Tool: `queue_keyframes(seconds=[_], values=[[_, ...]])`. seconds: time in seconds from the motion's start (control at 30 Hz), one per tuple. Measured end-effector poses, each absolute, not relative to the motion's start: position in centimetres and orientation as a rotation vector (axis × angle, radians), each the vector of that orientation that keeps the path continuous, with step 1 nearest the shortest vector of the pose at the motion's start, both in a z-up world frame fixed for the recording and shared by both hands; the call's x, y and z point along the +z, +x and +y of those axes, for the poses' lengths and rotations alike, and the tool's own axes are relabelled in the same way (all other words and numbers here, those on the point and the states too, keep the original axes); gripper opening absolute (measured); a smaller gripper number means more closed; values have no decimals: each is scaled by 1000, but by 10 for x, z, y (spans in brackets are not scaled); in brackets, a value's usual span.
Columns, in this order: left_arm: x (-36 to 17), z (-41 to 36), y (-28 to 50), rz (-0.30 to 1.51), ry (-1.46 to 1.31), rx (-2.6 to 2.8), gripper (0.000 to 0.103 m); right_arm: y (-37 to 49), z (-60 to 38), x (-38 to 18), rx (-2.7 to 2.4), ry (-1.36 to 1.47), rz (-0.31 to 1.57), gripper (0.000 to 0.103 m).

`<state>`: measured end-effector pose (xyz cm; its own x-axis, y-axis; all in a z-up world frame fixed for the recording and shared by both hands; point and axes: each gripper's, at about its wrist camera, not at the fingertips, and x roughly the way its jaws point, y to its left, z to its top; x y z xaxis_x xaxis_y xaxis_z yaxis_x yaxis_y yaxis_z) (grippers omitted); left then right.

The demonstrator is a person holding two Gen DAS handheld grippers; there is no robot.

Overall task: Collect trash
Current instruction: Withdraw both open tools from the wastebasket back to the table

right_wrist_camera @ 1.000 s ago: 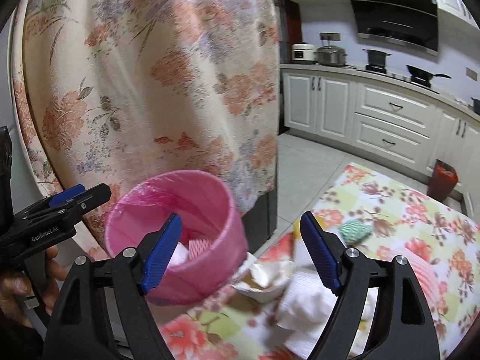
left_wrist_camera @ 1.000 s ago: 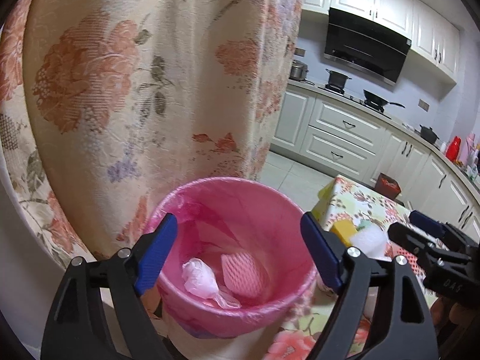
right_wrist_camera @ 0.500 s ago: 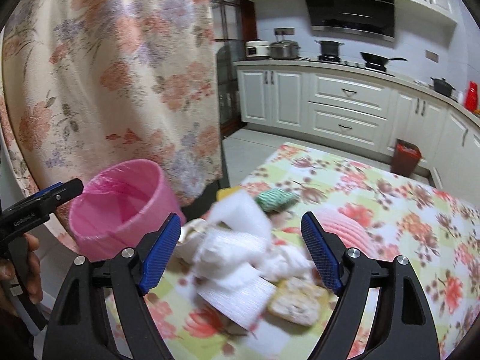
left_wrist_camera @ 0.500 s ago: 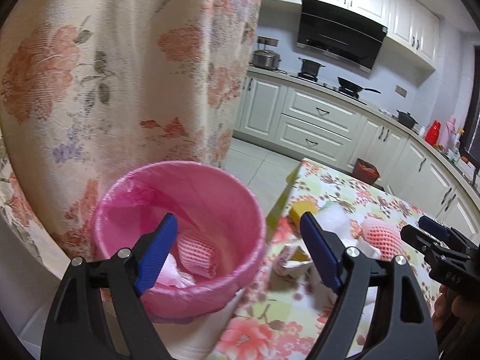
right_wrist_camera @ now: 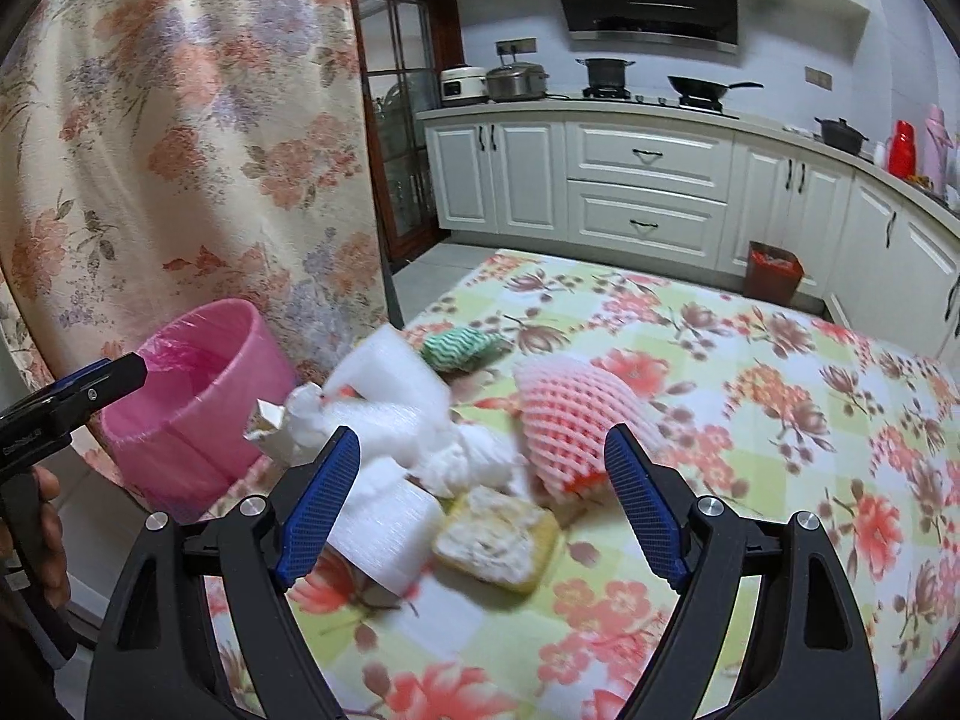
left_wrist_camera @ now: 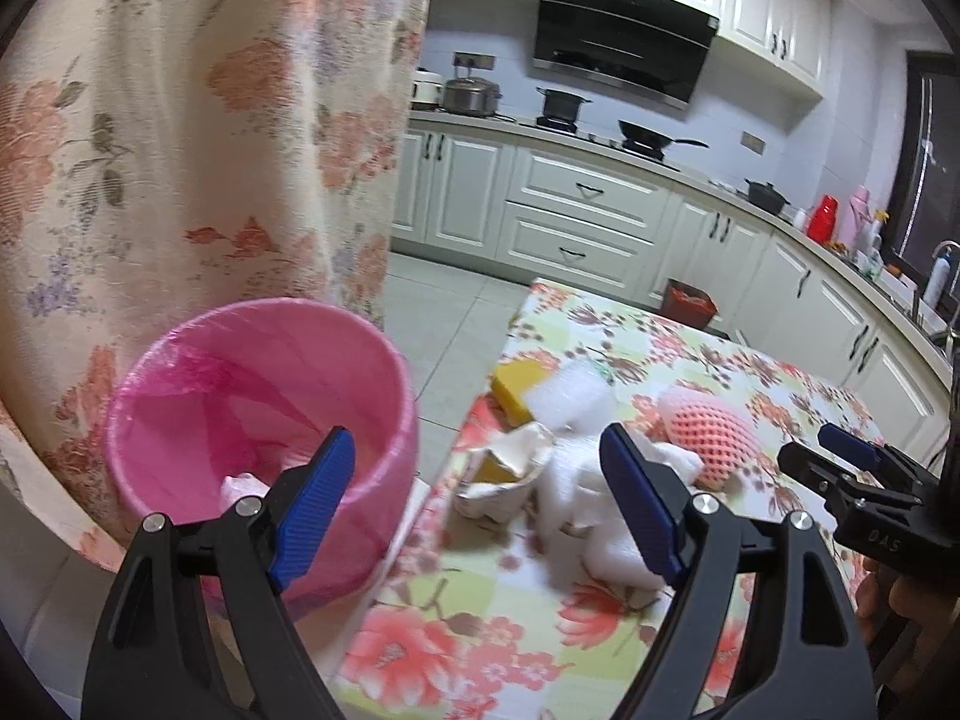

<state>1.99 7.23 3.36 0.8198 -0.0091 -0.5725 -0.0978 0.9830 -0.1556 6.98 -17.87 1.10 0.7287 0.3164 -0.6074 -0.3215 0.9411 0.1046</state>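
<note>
Pink bin (left_wrist_camera: 258, 420) at left, beside the flowered curtain (left_wrist_camera: 198, 138), just off the desk (left_wrist_camera: 750, 384) edge; wad of trash inside. Left tool (left_wrist_camera: 474, 507) spread, empty, between bin and trash pile (right_wrist_camera: 414, 438). Pile on desk near bin: white foam, paper, yellow sponge (right_wrist_camera: 495, 537), pink net (right_wrist_camera: 570, 414). Right tool (right_wrist_camera: 483, 507) spread, empty, hovering over pile

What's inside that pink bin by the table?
The pink bin holds a pink liner and a pale crumpled scrap. The left gripper's finger covers the rest of the bottom.
</note>
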Motion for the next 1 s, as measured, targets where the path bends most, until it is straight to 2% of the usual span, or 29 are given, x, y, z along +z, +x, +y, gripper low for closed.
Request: queue_keyframes(seconds=[0.77, 0.87, 1.0], values=[[-13, -21, 45, 752, -130, -131, 81, 62, -247, -24, 272, 40, 735, 84], [-21, -28, 49, 775, -123, -140, 85, 63, -252, -30, 268, 47, 748, 84], [-31, -34, 54, 802, -116, -142, 86, 65, -257, -35, 263, 53, 765, 84]])
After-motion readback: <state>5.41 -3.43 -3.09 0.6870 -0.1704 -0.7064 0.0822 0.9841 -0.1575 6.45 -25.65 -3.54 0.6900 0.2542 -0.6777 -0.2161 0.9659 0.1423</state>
